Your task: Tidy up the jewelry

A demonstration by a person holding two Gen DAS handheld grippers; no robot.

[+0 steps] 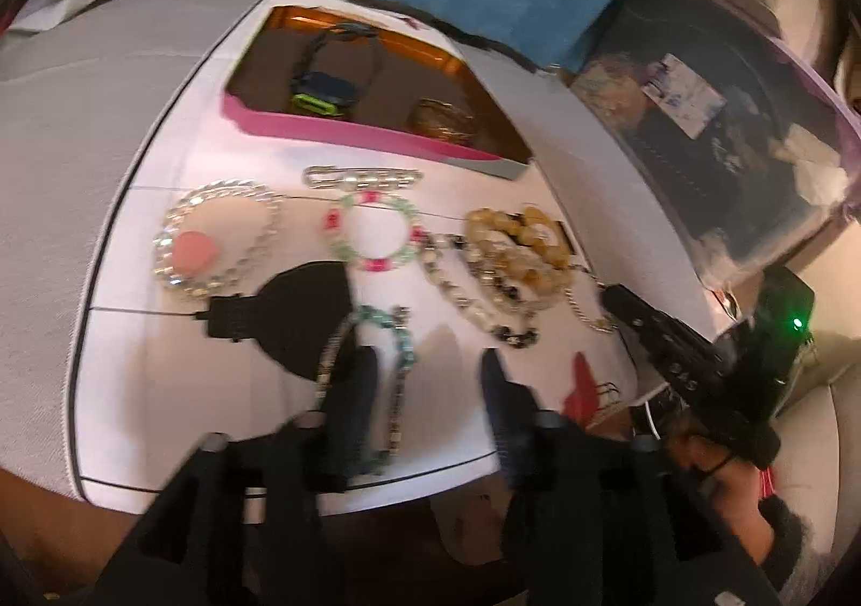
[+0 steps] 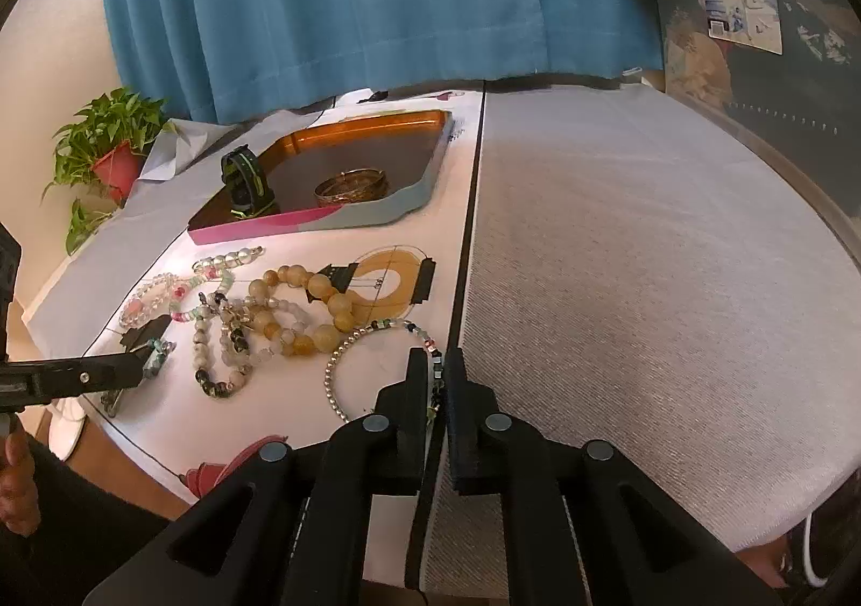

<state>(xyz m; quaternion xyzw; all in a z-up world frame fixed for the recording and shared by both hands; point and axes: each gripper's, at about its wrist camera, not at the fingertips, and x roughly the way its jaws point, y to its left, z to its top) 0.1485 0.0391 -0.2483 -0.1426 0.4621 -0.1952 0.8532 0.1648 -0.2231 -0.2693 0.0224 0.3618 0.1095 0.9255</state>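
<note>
The counter point(image 2: 619, 251) is covered with a pale cloth and a white printed sheet; at its far side sits an open tray point(image 2: 425, 199) with a pink front edge, already holding a watch point(image 2: 245, 181) and a gold bangle point(image 2: 352, 187). In front of the tray the jewelry is spread out: a clear bead bracelet point(image 1: 215, 240) around a pink disc, a pink and green bracelet point(image 1: 371, 234), a big amber bead strand point(image 2: 301, 315) tangled with darker mixed beads, and smaller chains nearest the person.

The right claw point(image 2: 437, 374) is nearly closed on the thin silver bead bracelet point(image 2: 344, 364) at the sheet's near right edge; the string runs up between the fingers, though whether the pads truly pinch it I cannot tell. The left claw point(image 1: 425, 380) stands released, its fingers apart, with a small green-bead chain point(image 1: 376, 353) draped over the left finger point(image 1: 350, 390) and lying on the sheet.

This looks like picking up one piece at a time for the tray. To do it well, the right claw should squeeze firmly on the string before lifting, rise straight so the loop hangs clear of the amber beads, and carry it over the tray's pink edge before letting go. The left should back away without dragging its chain.
</note>
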